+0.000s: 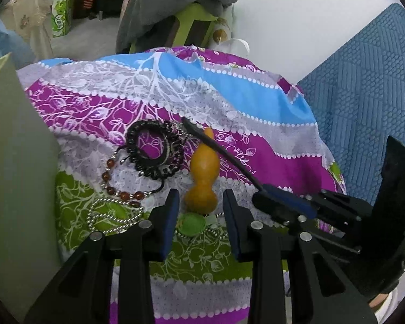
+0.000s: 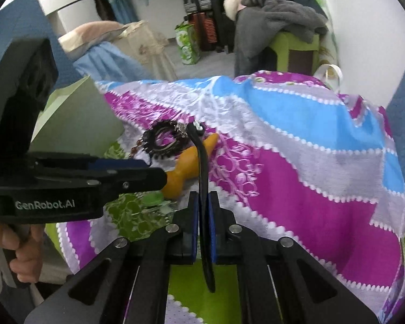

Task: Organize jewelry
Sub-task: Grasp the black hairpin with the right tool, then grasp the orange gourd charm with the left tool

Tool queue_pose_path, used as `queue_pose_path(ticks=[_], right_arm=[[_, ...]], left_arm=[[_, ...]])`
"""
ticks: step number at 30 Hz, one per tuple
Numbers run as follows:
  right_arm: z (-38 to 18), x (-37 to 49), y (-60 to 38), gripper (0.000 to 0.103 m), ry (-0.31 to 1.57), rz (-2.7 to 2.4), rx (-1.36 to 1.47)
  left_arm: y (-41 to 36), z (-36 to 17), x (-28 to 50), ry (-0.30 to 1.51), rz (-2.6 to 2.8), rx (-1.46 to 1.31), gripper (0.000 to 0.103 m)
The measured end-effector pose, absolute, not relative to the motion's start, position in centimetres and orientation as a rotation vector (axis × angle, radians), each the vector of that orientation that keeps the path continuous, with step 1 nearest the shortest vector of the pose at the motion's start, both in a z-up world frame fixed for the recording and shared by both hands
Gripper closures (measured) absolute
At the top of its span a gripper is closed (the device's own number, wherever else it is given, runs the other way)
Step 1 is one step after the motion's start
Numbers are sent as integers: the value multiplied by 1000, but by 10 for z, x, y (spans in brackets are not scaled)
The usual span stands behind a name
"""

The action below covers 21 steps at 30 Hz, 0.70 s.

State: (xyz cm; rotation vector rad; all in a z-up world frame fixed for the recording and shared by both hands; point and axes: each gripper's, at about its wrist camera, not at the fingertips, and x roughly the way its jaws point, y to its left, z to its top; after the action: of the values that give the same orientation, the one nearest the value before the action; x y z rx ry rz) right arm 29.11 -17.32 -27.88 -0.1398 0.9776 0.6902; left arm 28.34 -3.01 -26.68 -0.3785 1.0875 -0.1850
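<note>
Jewelry lies on a patterned purple, blue and green cloth. My left gripper is open, its jaws on either side of the base of an orange gourd pendant; a green round pendant on a bead chain lies just below. Left of it are a black coiled bracelet pile, an amber bead string and a silver chain. My right gripper is shut on a black strap whose far end reaches the bracelet pile. The gourd shows left of the strap.
A grey-green box wall stands at the cloth's left edge; it also shows in the right wrist view. A blue quilted surface lies to the right. A chair with grey clothes and a green carton stand beyond.
</note>
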Motion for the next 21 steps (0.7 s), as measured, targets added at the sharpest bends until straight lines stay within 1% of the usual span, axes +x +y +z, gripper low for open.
queue_pose_path(ticks=[6, 11, 14, 16, 19, 20, 21], right_arm=[[-282, 293, -189, 98, 998, 632, -128], [-288, 293, -204, 98, 1055, 597, -103], [-294, 293, -210, 98, 1102, 583, -88], [-296, 293, -212, 98, 1114, 576, -84], [-301, 295, -215, 97, 1146, 569, -68], [-303, 296, -214, 95, 1161, 573, -61], [-304, 297, -214, 92, 1169, 578, -57]], left_arm=[[-42, -270, 294, 1102, -174, -308, 68], [-52, -271, 304, 1112, -179, -217, 68], [-57, -273, 309, 1115, -181, -173, 64], [-60, -273, 312, 1110, -190, -154, 64], [-65, -272, 314, 1105, -197, -115, 64], [-67, -272, 314, 1105, -196, -104, 64], [-67, -273, 314, 1107, -198, -99, 67]])
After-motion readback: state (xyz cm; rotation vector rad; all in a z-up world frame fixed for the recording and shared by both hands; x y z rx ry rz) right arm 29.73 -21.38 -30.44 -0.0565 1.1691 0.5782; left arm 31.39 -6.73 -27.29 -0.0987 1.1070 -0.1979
